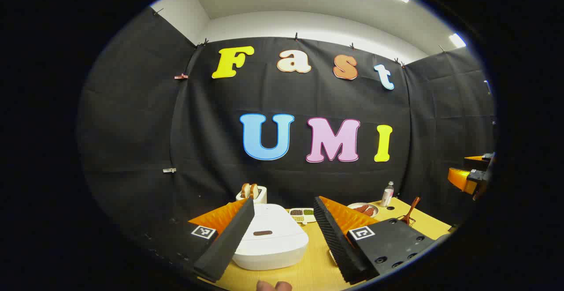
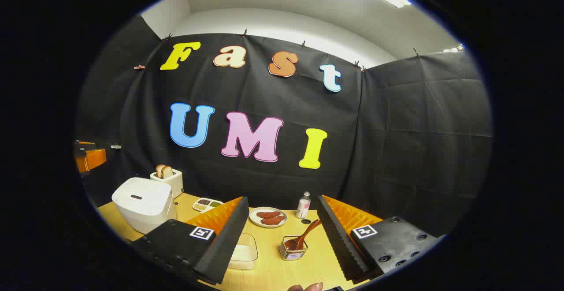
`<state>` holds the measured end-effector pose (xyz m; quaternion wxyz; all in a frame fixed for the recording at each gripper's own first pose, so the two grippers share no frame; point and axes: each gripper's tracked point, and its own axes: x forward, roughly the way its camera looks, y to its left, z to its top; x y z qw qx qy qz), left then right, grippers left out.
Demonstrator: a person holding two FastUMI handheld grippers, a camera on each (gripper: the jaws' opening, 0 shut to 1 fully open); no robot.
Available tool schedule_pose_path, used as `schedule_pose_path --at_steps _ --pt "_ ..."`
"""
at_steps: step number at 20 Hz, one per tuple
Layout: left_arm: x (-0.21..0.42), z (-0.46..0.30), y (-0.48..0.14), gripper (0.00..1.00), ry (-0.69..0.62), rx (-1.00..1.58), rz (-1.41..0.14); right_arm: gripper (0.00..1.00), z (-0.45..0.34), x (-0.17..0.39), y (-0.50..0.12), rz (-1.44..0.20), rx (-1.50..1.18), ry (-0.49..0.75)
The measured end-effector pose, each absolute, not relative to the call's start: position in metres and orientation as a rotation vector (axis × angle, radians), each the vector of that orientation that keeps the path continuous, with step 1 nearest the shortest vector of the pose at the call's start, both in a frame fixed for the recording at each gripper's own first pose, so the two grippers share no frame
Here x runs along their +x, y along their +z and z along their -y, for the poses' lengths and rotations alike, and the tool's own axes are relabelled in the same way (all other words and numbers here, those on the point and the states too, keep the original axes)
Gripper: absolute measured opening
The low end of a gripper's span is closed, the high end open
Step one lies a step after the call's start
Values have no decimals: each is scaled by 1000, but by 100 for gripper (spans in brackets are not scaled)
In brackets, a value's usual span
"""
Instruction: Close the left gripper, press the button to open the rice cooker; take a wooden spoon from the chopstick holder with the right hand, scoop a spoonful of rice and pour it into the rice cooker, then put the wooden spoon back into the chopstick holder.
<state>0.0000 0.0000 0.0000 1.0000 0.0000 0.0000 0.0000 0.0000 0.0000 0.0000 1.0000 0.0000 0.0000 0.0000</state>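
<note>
Rice cooker (image 2: 143, 203): I see smooth white plastic, faintly glossy.
Wooden spoon (image 2: 306, 234): polished brown wood.
Chopstick holder (image 2: 292, 250): shiny metal wire.
Table (image 2: 273, 273): matt pale wood grain.
Container (image 2: 243, 252): clear plastic, lower centre.

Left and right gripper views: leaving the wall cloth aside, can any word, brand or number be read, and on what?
No text can be read.
On the bottle: label too small to read.
On the rice cooker: no lettering can be made out on its lid.
On the square tags: black-and-white patterns, not words.
</note>
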Motion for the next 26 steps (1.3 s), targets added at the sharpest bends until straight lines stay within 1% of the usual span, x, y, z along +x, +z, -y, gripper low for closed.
schedule_pose_path --at_steps 19,22,24,25,26 --pt "-7 3 4 94 -12 -20 26 98 -3 -11 9 22 -16 7" --pt "-9 8 4 94 -52 -33 25 98 -3 -12 10 24 -28 9" --pt "-4 12 -1 86 -84 -23 0 98 -3 -12 13 31 -34 6" --pt "-2 13 -4 67 -97 -12 -11 98 -2 -11 13 31 -40 5" --pt "-1 15 -8 51 -115 -10 -16 98 -2 -12 14 34 -49 4"
